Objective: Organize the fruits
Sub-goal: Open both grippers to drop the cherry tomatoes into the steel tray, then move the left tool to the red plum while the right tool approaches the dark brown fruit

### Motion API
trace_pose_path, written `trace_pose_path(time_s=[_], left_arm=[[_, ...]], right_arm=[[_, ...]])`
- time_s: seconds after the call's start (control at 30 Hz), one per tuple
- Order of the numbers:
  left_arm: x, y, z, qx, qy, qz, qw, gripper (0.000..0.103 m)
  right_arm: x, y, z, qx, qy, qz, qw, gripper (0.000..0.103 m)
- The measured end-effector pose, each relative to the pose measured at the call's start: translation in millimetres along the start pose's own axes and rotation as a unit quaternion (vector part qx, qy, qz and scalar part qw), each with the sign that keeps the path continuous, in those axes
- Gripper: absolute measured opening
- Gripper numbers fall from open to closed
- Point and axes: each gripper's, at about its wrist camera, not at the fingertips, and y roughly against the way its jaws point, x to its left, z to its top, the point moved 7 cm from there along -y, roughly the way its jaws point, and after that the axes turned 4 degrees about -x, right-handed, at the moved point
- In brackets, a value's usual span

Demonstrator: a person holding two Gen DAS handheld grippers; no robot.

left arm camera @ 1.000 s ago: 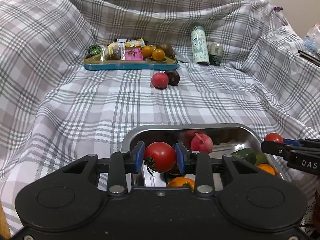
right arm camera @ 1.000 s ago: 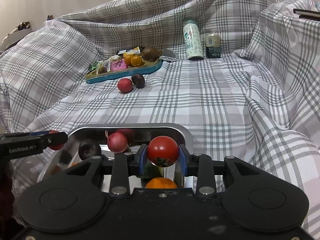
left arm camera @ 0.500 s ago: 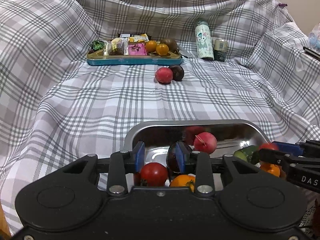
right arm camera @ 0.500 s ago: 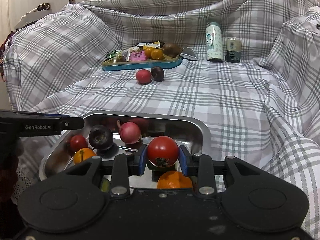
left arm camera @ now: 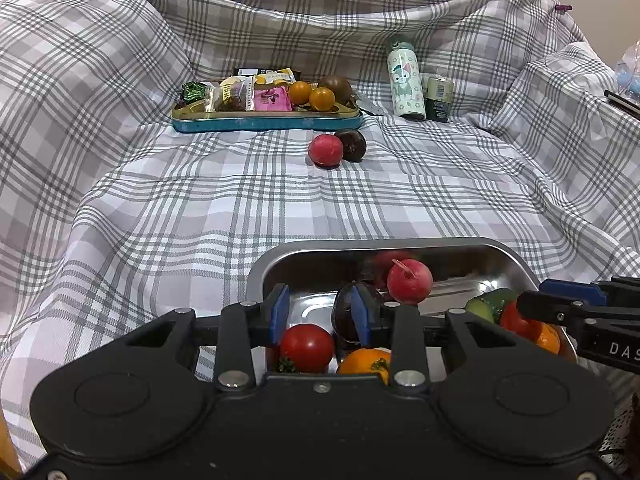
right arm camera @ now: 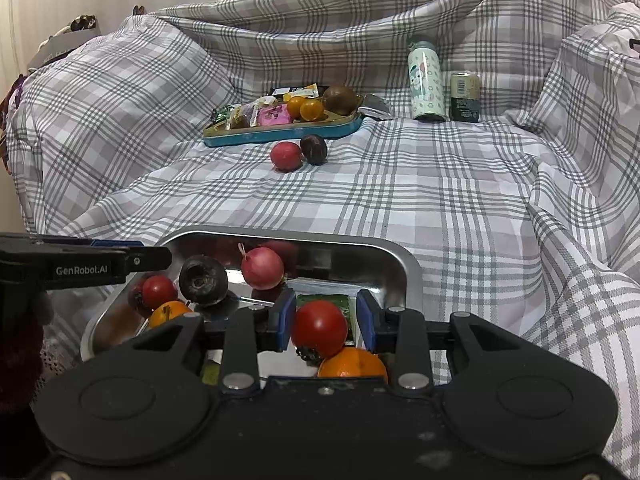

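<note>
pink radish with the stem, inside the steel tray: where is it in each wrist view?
Left wrist: the pink radish sits right of centre, low in the picture, near the far wall of the steel tray.
Right wrist: the pink radish sits left of centre, again by the tray's far wall.
Shared landmark: the dark fruit just left of it in both views.

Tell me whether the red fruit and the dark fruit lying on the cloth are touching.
Touching. In the left wrist view the red fruit and the dark fruit press together with no cloth visible between them.
</note>
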Motion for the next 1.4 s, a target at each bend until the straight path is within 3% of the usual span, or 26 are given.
trace_pose_path(time_s=[0.2,1.0,1.4], left_arm=[[0,0,0,0.001,0.000,0.001,1.0000,0.043],[-1,1,1,-0.005,-0.010,0.015,0.9998,0.043],[9,-5,11,0.018,0.013,0.037,0.9991,0.043]], right_arm=[[3,2,0,-0.002,0.000,0.013,1.000,0.035],[1,-1,-2,0.001,0.001,-0.004,1.000,0.035],[-16,-13,3,0.035,-0.049,-0.026,0.998,0.035]])
